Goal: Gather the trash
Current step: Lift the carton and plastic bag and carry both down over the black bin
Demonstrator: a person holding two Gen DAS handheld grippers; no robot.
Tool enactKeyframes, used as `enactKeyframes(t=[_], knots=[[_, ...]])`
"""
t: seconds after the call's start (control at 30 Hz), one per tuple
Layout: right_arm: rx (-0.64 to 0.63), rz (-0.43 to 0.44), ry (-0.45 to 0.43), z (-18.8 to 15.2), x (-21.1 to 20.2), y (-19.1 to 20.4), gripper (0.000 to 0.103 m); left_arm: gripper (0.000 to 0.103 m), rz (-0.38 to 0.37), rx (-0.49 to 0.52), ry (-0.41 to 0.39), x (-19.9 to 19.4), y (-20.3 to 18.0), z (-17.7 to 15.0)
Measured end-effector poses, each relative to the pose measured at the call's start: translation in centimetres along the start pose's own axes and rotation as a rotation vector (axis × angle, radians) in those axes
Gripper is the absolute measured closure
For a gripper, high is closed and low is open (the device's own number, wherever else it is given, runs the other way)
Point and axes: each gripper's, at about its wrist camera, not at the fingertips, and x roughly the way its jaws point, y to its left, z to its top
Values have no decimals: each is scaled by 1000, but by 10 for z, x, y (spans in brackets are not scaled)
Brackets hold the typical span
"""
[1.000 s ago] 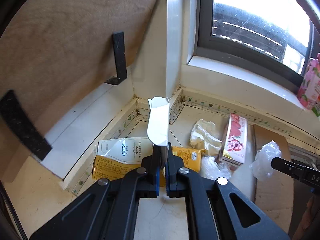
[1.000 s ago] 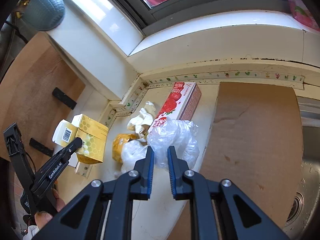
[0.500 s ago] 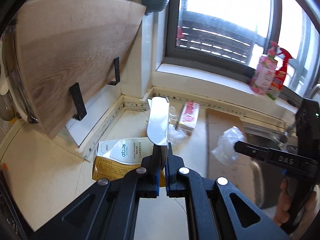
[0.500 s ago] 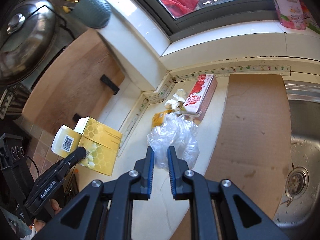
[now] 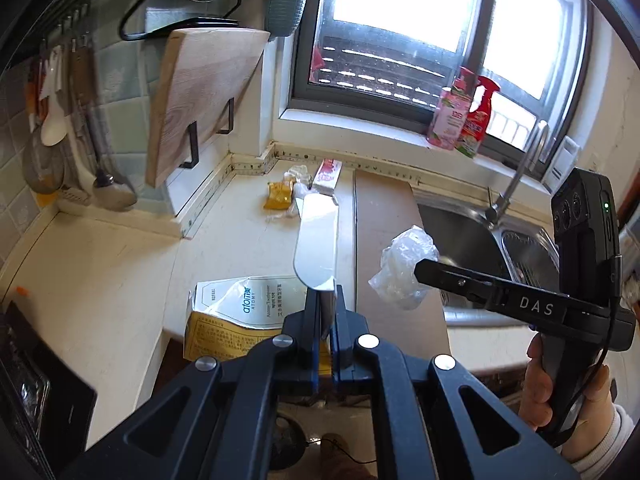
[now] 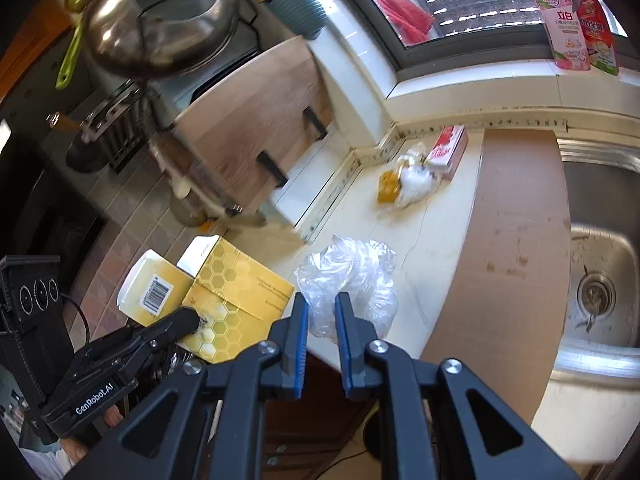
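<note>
At the lower centre of both wrist views each gripper already carries a piece of trash. The left gripper (image 5: pixel 327 300) has its jaws pinched together on a white flap of the yellow box (image 5: pixel 236 320), whose long body hangs down and to the left of the fingers, over the front edge of the counter (image 5: pixel 100 280). The right gripper (image 6: pixel 320 312) is clamped on the crumpled clear plastic bag (image 6: pixel 348 276), which bulges straight ahead of its fingers. What is left to collect sits in the far corner under the window: a yellow wrapper (image 5: pixel 279 196), a crumpled white wad (image 5: pixel 298 172) and a red-and-white carton (image 5: pixel 329 172), close together near the back wall. In both views that pile lies straight ahead and well apart from the fingertips, in the upper middle of the frame; the carton's long axis runs away from the grippers toward the wall. Neither hand looks clearly nearer to it, and both are full, so I judge the loads must be dropped somewhere first; no bin shows in either view. Open counter runs between grippers and pile. The leaning cutting board (image 5: pixel 200 96) bounds it at the left of the frame, and the sink (image 6: pixel 600 280) and tap (image 5: pixel 516 176) at the right.
</note>
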Motion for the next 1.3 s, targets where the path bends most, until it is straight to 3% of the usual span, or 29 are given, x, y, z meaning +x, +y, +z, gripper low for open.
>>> enactKeyframes(t=[0.23,0.57,0.77,0.9,1.3], knots=[[12,-9,70,-88,-5,29,90,101,-38,22,57,-40,11,-77],[83,-28,261,-187,34,26,90,101,-125,-54,217,-7,39,-164],[173,-44,367,-232,80,-11,90,101,-138,-145,335,52,58,-221],[216,-57,441,-267,125,-49,90,101,-99,-204,397,109,77,-268],[278,-102,596,-361,267,-163,90,101,-4,-363,480,284,141,-384]])
